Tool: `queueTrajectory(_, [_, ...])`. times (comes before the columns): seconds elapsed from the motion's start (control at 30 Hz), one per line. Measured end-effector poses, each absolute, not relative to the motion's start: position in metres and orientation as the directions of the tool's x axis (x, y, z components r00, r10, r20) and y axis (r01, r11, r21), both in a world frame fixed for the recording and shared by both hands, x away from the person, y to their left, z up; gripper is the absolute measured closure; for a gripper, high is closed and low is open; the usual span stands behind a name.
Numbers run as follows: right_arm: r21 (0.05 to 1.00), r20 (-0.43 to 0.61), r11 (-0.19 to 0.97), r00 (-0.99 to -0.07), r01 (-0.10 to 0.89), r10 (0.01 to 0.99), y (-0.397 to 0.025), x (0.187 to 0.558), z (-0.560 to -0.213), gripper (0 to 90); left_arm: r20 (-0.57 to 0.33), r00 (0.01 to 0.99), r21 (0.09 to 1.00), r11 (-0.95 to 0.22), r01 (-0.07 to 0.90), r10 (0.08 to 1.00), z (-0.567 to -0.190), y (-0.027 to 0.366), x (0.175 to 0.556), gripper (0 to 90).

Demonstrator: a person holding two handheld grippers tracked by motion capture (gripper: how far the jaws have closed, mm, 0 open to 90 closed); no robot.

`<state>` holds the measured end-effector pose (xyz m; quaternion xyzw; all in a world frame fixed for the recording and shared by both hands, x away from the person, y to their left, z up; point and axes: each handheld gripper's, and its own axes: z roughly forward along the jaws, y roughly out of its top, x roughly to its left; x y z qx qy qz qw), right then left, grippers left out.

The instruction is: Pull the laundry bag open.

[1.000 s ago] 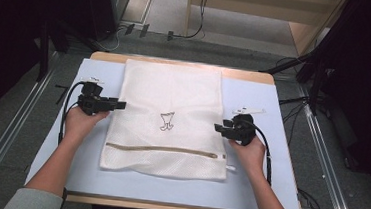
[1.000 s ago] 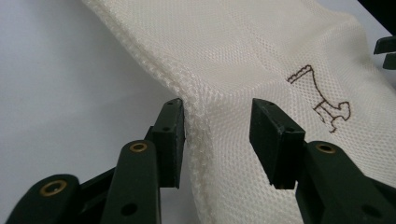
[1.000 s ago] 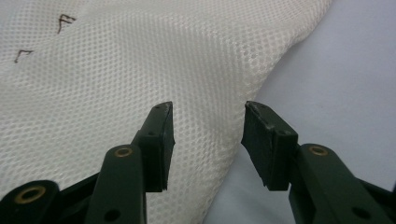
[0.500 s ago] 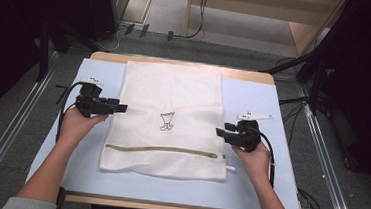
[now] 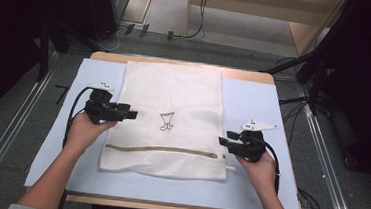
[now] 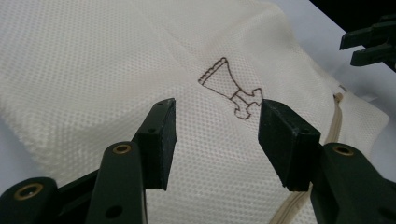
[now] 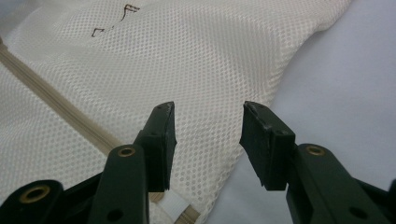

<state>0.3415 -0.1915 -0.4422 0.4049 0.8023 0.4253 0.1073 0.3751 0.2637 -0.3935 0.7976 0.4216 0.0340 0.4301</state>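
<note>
— What's on the table from where you stand?

— A white mesh laundry bag (image 5: 170,116) lying flat on a pale blue mat (image 5: 253,105), running from the near edge to the far one. There's a small dark emblem (image 5: 166,121) stitched near its middle and a tan zipper (image 5: 162,151) across the near end.

— And the grippers?

— The left gripper (image 5: 131,114) hovers at the bag's left edge, jaws wide apart, nothing between them. In its own view the mesh and emblem lie just beyond the pads. The right gripper (image 5: 222,141) sits at the right edge, level with the zipper's end, also gaping and empty.

— So which step is this?

— I'd guess they're lining up to grab the bag by both sides, perhaps to fold or lift it. Nothing is pinched yet.

— What does the next move need?

— Probably each jaw pair dropping to the cloth's edge so one pad slips under. The mesh looks thin and limp, so a shallow bite might slide off.
</note>
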Motion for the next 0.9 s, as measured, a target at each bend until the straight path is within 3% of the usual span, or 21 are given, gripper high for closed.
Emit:
queueTrajectory(0.1, [0.769, 0.176, 0.315, -0.659, 0.556, 0.731, -0.191, 0.335, -0.442, 60.8, -0.305, 0.658, 0.716, -0.29, 0.635, 0.688, -0.393, 0.254, 0.371, 47.4])
queueTrajectory(0.33, [0.733, 0.26, 0.299, -0.657, 0.612, 0.708, -0.192, 0.33, -0.447, 90.0, -0.296, 0.689, 0.715, -0.326, 0.619, 0.661, -0.394, 0.236, 0.37, 46.0])
queueTrajectory(0.9, [0.686, 0.261, 0.37, -0.686, 0.626, 0.679, -0.181, 0.331, -0.476, 90.0, -0.288, 0.712, 0.706, -0.36, 0.61, 0.641, -0.398, 0.222, 0.378, 45.1])
